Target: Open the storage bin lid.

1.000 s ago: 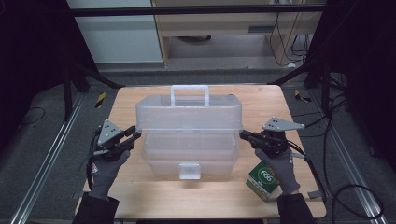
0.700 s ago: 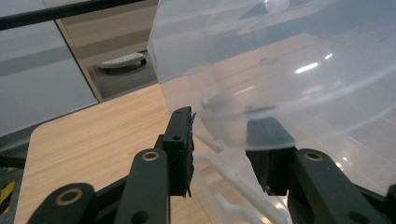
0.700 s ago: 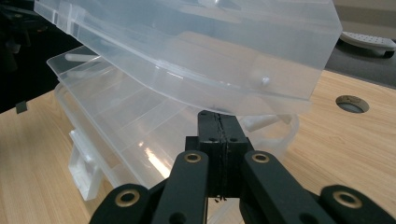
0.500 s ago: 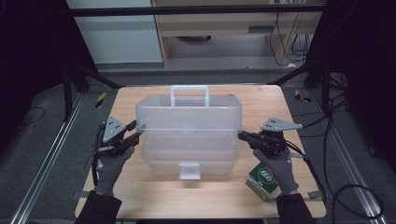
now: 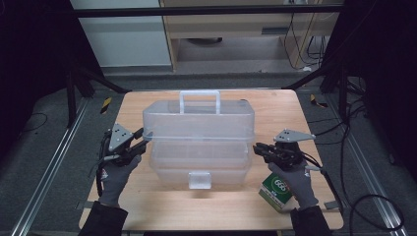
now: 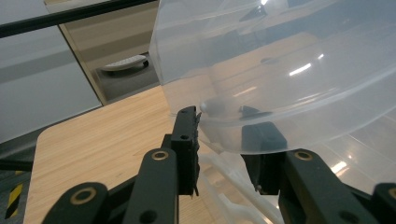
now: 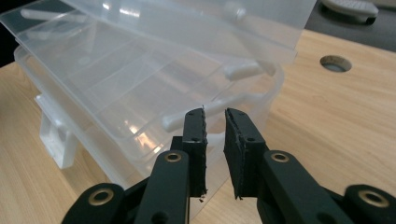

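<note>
Two-ended approach to the clear storage box (image 5: 199, 142), sitting mid-desk with handle up and upper tier raised slightly off the lower trays. Reaches in with the left tongs (image 6: 224, 126): jaws apart, straddling the rim of the upper tier at the box's left end, not yet pinched. Holds the right tongs (image 7: 215, 116) just short of the box's right end, jaws nearly together with a thin gap, gripping nothing. Looks like the opening step, grips not taken. Next: close left on the rim, widen right, seat it on the matching edge, then lift evenly; mind the green carton (image 5: 276, 191) beside the right hand.
</note>
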### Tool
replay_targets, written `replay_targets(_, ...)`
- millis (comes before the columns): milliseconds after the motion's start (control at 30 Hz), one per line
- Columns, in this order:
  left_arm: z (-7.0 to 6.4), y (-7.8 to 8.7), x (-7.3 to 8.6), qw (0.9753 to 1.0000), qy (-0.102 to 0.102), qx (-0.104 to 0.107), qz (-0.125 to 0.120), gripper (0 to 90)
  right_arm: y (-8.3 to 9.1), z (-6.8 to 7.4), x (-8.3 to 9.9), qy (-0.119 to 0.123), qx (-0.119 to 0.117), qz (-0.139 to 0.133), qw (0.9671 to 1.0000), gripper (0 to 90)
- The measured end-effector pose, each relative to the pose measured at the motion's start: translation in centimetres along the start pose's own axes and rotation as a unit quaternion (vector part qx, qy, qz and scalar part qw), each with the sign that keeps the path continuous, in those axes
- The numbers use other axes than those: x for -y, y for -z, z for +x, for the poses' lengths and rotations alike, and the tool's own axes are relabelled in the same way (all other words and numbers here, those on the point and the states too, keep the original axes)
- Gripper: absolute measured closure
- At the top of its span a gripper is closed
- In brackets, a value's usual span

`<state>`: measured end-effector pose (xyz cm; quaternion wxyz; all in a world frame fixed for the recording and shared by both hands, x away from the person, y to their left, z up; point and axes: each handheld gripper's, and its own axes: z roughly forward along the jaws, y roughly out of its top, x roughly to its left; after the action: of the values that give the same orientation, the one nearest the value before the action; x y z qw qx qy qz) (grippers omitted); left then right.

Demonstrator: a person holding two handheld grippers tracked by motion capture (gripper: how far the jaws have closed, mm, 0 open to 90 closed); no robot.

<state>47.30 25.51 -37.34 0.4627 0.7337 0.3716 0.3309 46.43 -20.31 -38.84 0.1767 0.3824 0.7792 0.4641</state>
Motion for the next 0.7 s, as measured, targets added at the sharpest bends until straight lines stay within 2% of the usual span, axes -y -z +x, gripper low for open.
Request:
replay_targets(200,0.0,0.0,0.0,1.0,0.001,0.001,0.001,66.5,-1.2,-0.1,0.6,-0.005,0.007,0.028,0.9996,75.8)
replay_targets(267,0.0,0.0,0.0,1.0,0.001,0.002,0.001,66.4,-1.6,-0.1,0.8,-0.012,0.001,0.031,0.9995,75.9)
replay_targets(500,0.0,0.0,0.1,1.0,0.001,0.003,0.003,66.3,-2.4,0.2,1.1,-0.007,0.001,0.045,0.999,75.8)
replay_targets(700,0.1,0.0,0.0,1.0,0.003,0.002,0.002,66.4,-2.9,0.1,1.3,-0.016,-0.008,0.052,0.9985,75.8)
